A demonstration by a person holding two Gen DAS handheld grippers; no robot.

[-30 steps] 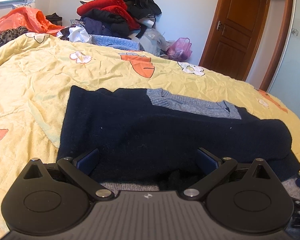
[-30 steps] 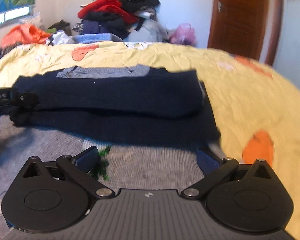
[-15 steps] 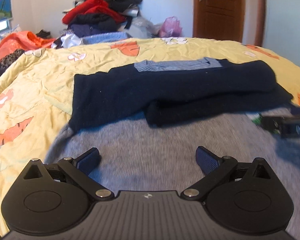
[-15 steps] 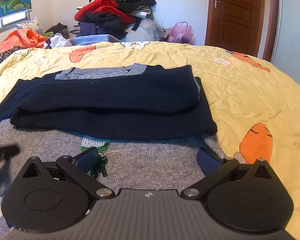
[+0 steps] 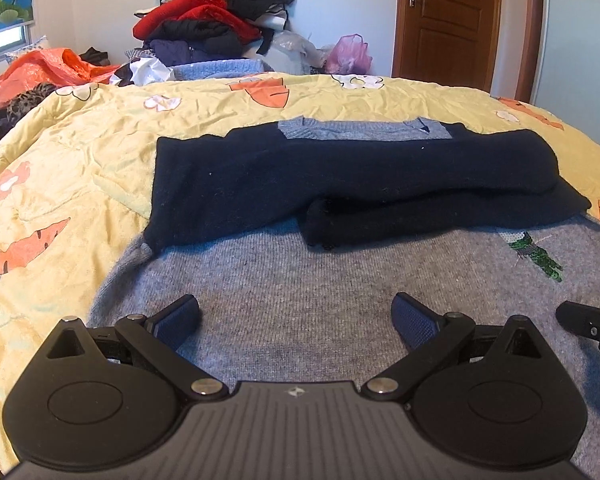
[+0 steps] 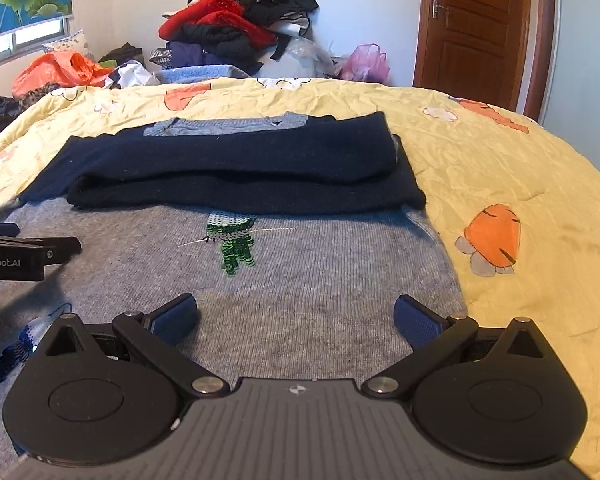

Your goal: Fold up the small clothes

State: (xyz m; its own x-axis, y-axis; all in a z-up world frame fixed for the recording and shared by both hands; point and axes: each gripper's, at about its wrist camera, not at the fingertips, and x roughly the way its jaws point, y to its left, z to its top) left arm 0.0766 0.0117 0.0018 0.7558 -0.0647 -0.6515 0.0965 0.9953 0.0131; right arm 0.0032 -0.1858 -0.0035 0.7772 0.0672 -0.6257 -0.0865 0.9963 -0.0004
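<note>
Yellow bed (image 5: 80, 152) under grey sweater (image 5: 300, 272); both grippers' (image 5: 296, 316) (image 6: 296, 316) jaws spread, empty; folded navy sleeves (image 6: 236, 176) may slip if tugged.

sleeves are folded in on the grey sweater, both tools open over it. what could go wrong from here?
1. The folded navy sleeves lie loose across the grey sweater; lifting the hem to fold it over may slide them out.
2. The green sequin patch could snag a pad of the right tool.
3. The left tool and the right tool sit close together; they may collide when both go for the hem.
</note>
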